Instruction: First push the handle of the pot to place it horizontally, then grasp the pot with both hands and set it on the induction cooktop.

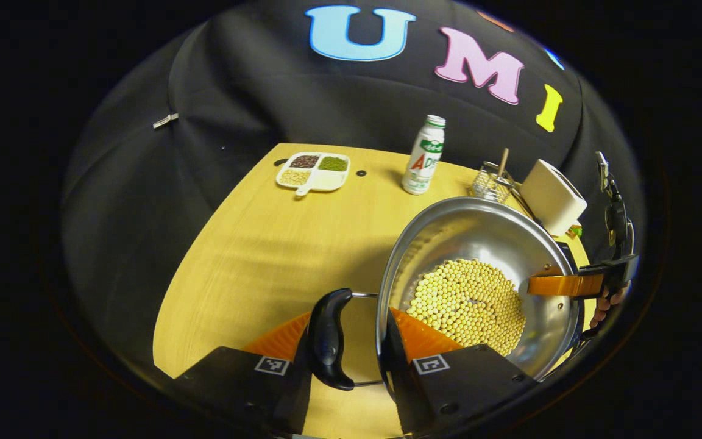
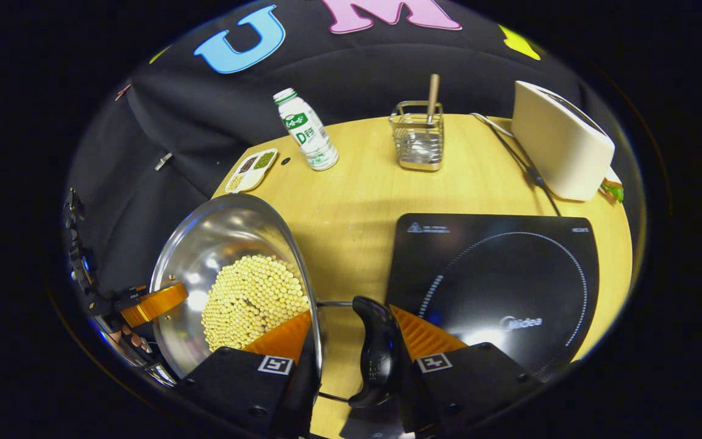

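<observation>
Each set of tongs, left tongs (image 1: 354, 338) and right tongs (image 2: 351, 344), pinches one side of the pot (image 1: 479, 280), a finger inside the rim and a finger outside its handle, balancing the load. The pot is held beside the cooktop (image 2: 497, 286), not yet on it.

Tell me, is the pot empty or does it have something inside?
Not empty. The pot holds a heap of small yellow beans covering its bottom, well below the rim; the shiny steel wall above them is bare.

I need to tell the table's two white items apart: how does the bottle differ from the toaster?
The white plastic bottle is slim, upright and round with a green cap; the cream-white toaster is broad, boxy and has a dark cord. The bottle stands nearer the divided tray. Both stand on the wooden table.
</observation>
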A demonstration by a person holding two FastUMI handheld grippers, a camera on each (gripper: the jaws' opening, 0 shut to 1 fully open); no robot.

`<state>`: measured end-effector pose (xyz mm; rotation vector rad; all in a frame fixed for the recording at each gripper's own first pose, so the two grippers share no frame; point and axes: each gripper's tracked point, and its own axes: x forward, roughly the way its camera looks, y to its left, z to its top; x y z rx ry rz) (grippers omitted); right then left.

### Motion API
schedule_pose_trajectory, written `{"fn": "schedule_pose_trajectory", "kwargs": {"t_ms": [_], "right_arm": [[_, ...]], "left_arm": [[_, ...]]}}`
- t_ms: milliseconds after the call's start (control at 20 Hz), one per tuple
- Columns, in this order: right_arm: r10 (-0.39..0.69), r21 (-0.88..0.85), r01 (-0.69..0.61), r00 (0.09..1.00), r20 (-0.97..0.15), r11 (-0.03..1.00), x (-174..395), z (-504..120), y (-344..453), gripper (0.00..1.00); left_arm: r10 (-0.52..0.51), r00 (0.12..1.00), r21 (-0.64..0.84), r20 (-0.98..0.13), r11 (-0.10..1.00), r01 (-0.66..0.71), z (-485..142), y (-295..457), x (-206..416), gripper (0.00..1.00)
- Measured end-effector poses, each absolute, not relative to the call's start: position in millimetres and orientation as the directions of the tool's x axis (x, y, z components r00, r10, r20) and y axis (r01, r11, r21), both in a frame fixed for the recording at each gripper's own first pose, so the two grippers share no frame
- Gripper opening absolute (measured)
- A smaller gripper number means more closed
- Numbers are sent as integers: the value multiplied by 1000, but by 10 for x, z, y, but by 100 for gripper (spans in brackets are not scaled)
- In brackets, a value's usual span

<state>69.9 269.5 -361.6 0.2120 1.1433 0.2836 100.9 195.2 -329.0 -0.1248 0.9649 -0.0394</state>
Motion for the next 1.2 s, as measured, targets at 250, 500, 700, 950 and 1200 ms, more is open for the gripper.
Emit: {"fn": "schedule_pose_trajectory", "kwargs": {"t_ms": [250,500,700,950,1200], "right_arm": [[272,277,-48,419,-866,960,657,-3460,1854,58],[222,259,31,422,-879,965,586,-3433,1035,58],[197,253,76,430,-881,965,553,-3435,569,58],[183,250,104,431,-884,962,629,-3490,186,58],[175,249,126,421,-890,960,687,-3575,32,58]], "left_arm": [[-154,571,-157,-806,987,46,-3189,1142,1068,59],[-215,553,-174,-805,977,126,-3181,324,1148,59],[-243,544,-180,-803,969,167,-3194,-120,1242,58],[-262,536,-186,-803,964,192,-3221,-455,1350,58],[-270,522,-183,-809,960,213,-3314,-632,1463,59]]}}
